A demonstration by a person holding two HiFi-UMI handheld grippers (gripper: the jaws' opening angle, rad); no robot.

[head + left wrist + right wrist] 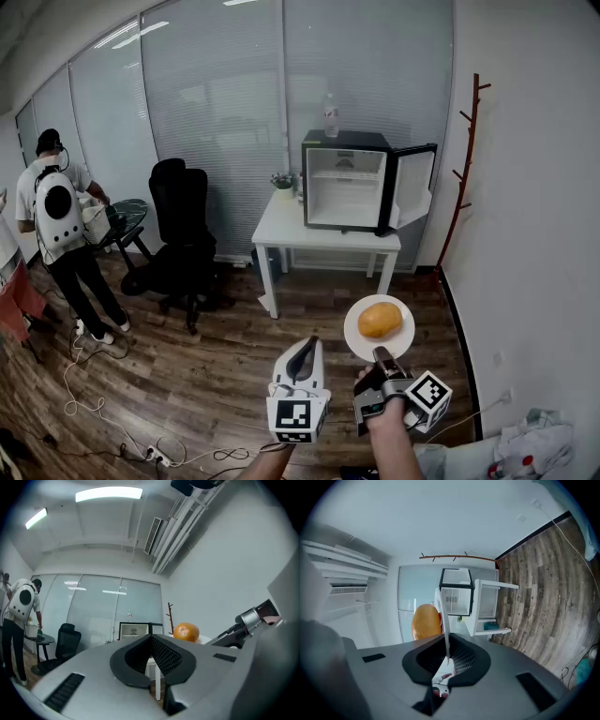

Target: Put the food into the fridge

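A white plate [352,334] carries a round orange-yellow piece of food [380,320]. My right gripper [383,357] is shut on the plate's near rim and holds it in the air over the wooden floor. In the right gripper view the plate [443,620] is seen edge-on between the jaws of the gripper [446,660], with the food [426,621] beside it. My left gripper [305,349] hangs shut and empty just left of the plate, its jaws meeting in its own view [151,645]. Ahead, the black mini fridge [345,187] stands on a white table [323,234], its door [413,186] swung open.
A black office chair [183,234] and a person [61,234] stand at the left. A wooden coat rack [464,159] lines the right wall. A bottle [330,117] tops the fridge, with a small plant [283,183] beside it. Cables [94,403] trail on the floor; bags [534,445] lie at bottom right.
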